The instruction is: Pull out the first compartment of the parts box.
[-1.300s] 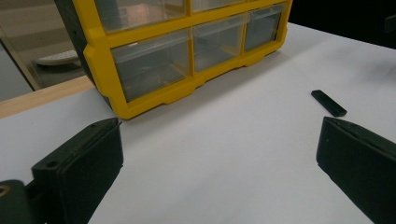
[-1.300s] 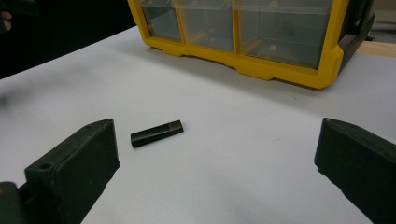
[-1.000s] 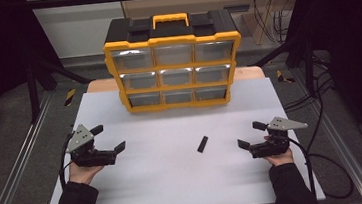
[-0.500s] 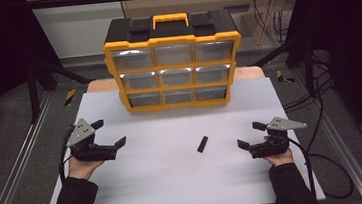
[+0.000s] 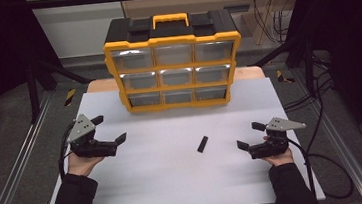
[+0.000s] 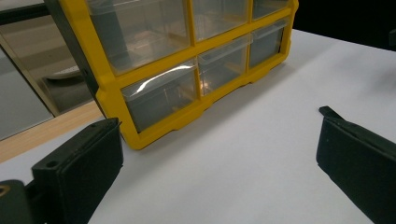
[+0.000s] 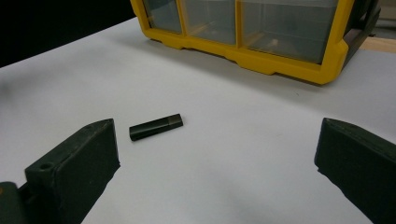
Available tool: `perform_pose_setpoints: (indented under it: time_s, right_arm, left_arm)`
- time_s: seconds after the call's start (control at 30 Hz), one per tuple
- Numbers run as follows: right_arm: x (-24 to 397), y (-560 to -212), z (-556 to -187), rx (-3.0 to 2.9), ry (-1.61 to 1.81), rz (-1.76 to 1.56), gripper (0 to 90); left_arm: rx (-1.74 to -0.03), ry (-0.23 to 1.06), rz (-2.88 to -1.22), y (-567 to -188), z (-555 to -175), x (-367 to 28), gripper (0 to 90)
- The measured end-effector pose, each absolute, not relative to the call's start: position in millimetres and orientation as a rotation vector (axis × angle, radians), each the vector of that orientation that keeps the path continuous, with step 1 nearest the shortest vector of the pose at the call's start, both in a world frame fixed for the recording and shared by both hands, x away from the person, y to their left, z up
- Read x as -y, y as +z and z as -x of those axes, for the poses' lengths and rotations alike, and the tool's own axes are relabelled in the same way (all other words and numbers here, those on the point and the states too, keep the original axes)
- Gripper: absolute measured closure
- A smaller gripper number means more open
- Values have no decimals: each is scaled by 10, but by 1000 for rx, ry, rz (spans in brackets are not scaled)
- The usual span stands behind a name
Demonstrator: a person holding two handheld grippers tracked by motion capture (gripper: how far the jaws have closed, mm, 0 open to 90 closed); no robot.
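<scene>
Landmark: the yellow drawer organizer (image 5: 174, 62) stands upright at the far side of the white bench (image 5: 177, 187).
Task's thing: a small black stick (image 5: 202, 143) lies flat on the bench, in front of the organizer and a little toward its right half, well apart from it.
Long axis: runs diagonally, its far end tipped toward the organizer's right side.
Right claw (image 5: 251, 136): jaws spread wide, holding nothing; the stick lies near it, to its left.
Left claw (image 5: 109, 129): jaws spread wide, empty, in front of the organizer's left corner, farther from the stick.
Nearer hand: the right one.
Judgement: the right claw likely reaches across and closes over the stick's short width.
</scene>
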State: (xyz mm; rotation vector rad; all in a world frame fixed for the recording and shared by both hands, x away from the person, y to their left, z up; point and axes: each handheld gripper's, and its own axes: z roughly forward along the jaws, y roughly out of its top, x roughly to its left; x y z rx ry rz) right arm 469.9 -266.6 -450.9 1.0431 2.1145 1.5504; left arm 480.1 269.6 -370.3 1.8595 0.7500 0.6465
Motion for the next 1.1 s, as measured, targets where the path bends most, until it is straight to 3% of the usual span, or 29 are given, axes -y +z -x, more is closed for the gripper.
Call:
perform_pose_setpoints:
  time_s: [1.1]
  right_arm:
    - [2646,-4519,-4704,-2122,1517,-1043,12]
  left_arm:
    - [-698,749,-1954,-3356,-4929,-2547,4]
